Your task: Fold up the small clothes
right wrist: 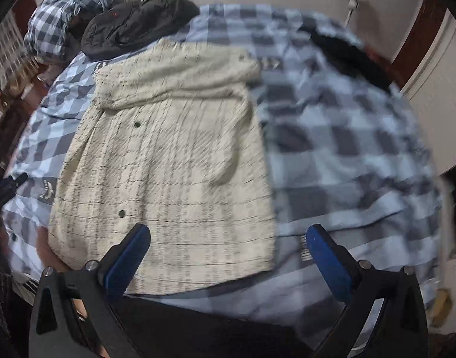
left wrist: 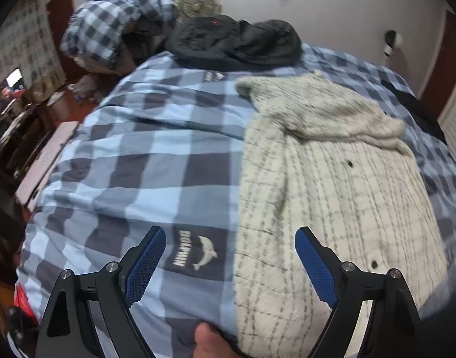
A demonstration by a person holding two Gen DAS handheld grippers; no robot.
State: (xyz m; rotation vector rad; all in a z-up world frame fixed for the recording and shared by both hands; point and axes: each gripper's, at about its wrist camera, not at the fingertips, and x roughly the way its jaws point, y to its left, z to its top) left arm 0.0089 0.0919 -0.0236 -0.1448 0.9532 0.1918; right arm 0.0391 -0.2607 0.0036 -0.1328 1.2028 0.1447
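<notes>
A cream tweed jacket [right wrist: 168, 161] with 2 dark buttons lies flat on the blue checked bed cover [left wrist: 144, 161], its fleecy collar toward a black coat [left wrist: 236, 41] near the wall. The left hand-held gripper [left wrist: 230, 265] and the right hand-held gripper [right wrist: 228, 256] hover over the jacket's near hem, each spread wide and grasping nothing.

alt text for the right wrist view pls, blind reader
A cream plaid jacket lies spread flat on a blue checked bedspread, hood toward the wall. The open right claw hovers over its near hem, holding nothing. A black jacket sits bunched behind it.
</notes>
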